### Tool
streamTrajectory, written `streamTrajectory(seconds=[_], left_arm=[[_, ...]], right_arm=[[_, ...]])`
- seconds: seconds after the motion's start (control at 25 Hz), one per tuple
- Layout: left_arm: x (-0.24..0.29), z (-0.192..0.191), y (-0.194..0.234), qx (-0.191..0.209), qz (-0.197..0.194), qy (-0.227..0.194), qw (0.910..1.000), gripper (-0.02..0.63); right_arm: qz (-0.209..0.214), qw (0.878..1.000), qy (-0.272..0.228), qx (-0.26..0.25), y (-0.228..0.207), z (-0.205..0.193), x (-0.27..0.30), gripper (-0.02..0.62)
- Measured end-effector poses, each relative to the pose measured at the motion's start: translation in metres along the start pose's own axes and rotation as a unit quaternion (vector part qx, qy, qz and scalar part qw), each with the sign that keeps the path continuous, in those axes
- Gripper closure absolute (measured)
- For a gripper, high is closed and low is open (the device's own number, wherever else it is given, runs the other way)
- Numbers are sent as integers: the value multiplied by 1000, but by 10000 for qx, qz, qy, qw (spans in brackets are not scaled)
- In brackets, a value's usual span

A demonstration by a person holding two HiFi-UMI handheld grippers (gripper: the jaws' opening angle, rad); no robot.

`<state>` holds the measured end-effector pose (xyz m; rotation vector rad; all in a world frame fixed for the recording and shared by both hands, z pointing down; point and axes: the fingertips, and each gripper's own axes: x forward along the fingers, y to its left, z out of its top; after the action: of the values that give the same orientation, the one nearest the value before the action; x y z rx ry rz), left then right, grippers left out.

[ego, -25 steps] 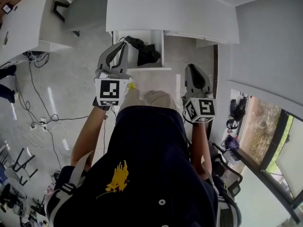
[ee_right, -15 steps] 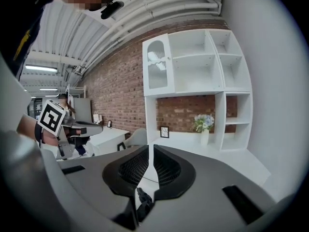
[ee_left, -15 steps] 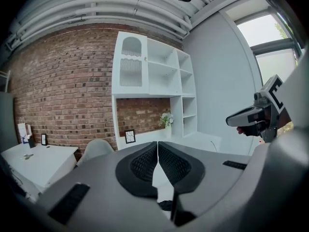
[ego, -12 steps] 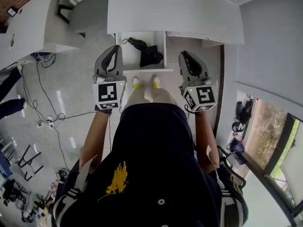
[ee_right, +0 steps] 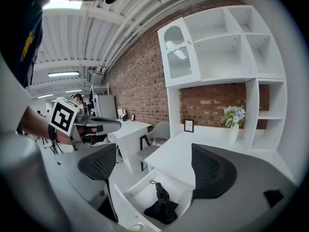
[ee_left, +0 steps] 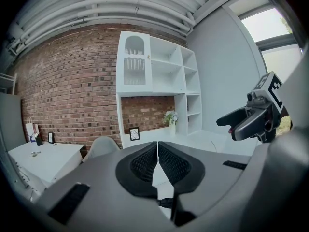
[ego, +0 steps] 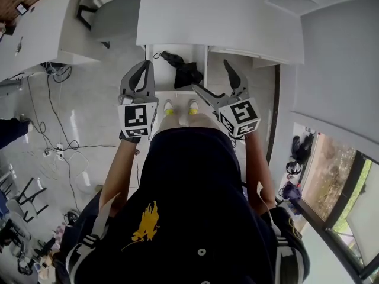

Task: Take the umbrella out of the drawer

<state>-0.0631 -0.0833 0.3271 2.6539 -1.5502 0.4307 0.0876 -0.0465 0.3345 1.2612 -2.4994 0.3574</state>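
A black folded umbrella (ego: pixel 185 70) lies in the open white drawer (ego: pixel 159 64) under the desk. The right gripper view shows the umbrella (ee_right: pixel 162 205) low between the jaws but farther off, down in the drawer (ee_right: pixel 126 196). My right gripper (ego: pixel 212 77) hovers at the drawer's front right corner; its jaws are opening, wide apart, with nothing between them. My left gripper (ego: pixel 144 70) stays beside the drawer's left side, its pads (ee_left: pixel 145 161) pressed together on nothing.
A white desk top (ego: pixel 219 16) overhangs the drawer. A grey chair (ego: pixel 112 7) and another white table (ego: pixel 32 37) stand to the left. Cables (ego: pixel 53 149) trail on the floor. The person's shoes (ego: pixel 169 107) are just before the drawer front. A white shelf unit (ee_right: pixel 217 57) backs the desk.
The right gripper's jaws have gone from shut to wide open, and it has swung in toward the drawer. The left gripper has kept its place.
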Motion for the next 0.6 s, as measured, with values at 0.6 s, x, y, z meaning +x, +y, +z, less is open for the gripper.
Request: streamTrajectory(seconds=[0.6], left_arm=[[-1,-50,-5,-268,198,387,9987,584]], right_arm=[[-39,9851,1716,78,-31,-119,54,114]])
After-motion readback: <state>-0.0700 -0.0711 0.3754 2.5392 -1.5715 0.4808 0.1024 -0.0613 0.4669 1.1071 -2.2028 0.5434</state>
